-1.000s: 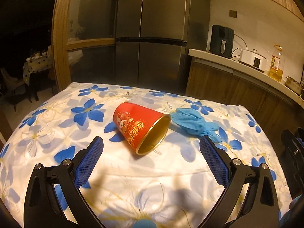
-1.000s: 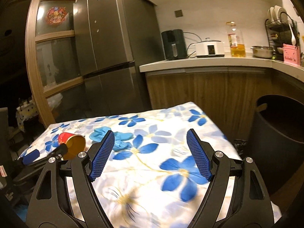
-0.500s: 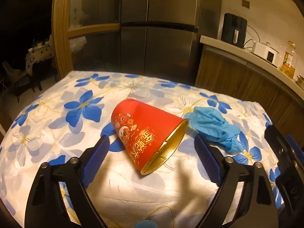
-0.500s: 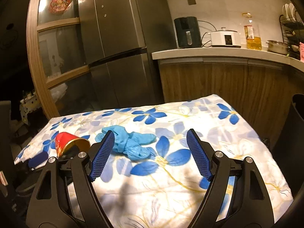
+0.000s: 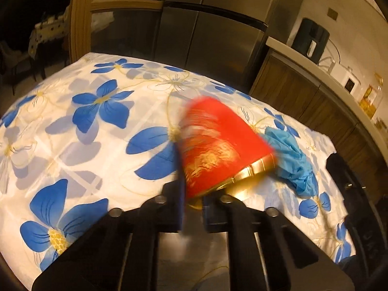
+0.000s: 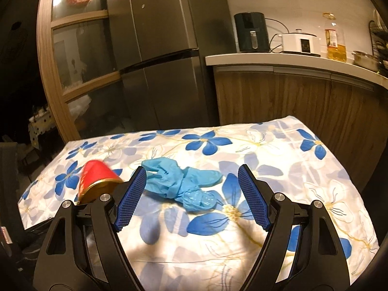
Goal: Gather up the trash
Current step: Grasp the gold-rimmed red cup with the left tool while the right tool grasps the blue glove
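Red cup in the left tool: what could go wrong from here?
1. The left tool is closing on only the red cup's gold rim, which already looks creased; the thin wall may crush further or slip free.
2. The cup is blurred, so it may swing when lifted.
3. The right tool is open around the blue glove; closing low could pinch the tablecloth.

Left wrist view: close, blurred, angled down at red cup (image 5: 218, 145). Right wrist view: shallower; both probably share glove (image 6: 180, 183).
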`<state>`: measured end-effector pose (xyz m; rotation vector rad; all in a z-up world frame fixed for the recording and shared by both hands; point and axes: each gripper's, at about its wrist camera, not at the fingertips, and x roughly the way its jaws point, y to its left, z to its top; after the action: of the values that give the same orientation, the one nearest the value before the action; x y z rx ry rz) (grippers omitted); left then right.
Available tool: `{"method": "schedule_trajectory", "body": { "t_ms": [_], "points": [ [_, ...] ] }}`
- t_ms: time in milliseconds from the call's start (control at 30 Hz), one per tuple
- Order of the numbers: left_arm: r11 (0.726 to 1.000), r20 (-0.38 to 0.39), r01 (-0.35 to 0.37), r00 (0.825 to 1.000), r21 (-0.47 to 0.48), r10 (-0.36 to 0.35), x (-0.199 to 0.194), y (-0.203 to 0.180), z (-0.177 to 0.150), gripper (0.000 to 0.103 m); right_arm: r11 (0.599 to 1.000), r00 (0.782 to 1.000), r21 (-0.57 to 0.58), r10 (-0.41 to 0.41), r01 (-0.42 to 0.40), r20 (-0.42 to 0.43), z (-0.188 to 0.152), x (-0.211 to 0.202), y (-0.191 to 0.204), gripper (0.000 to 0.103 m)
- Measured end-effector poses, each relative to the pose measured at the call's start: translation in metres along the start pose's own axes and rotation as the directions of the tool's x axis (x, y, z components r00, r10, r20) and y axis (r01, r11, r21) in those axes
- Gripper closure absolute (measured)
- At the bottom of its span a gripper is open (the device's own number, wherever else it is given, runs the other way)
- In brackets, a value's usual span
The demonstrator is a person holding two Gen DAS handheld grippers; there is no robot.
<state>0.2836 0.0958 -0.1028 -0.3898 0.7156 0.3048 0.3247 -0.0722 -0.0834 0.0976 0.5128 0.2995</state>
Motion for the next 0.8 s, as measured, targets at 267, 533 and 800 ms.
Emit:
{"method": "schedule_trajectory", "body": {
  "t_ms": [267,533,800],
  "points": [
    [0.996,0.123,0.031,0.992,-0.084,-0.021,-0.035,0.026,0.006,0.097,1.000,1.000,-0.022,-0.012,0.011,-0.025,0.002,0.018,0.016,0.034],
    [0.991,0.187,0.058,0.982,-0.119,-0.035,-0.053,0.037,0.013,0.097,0.997,0.991,-0.066,-0.038,0.030,-0.127,-0.005,0.048,0.028,0.054],
    [0.990,0.187,0.074,0.981,-0.117,-0.051,-0.055,0.041,0.014,0.097,0.996,0.989,-0.084,-0.034,0.022,-0.147,-0.007,0.051,0.032,0.087]
  ]
}}
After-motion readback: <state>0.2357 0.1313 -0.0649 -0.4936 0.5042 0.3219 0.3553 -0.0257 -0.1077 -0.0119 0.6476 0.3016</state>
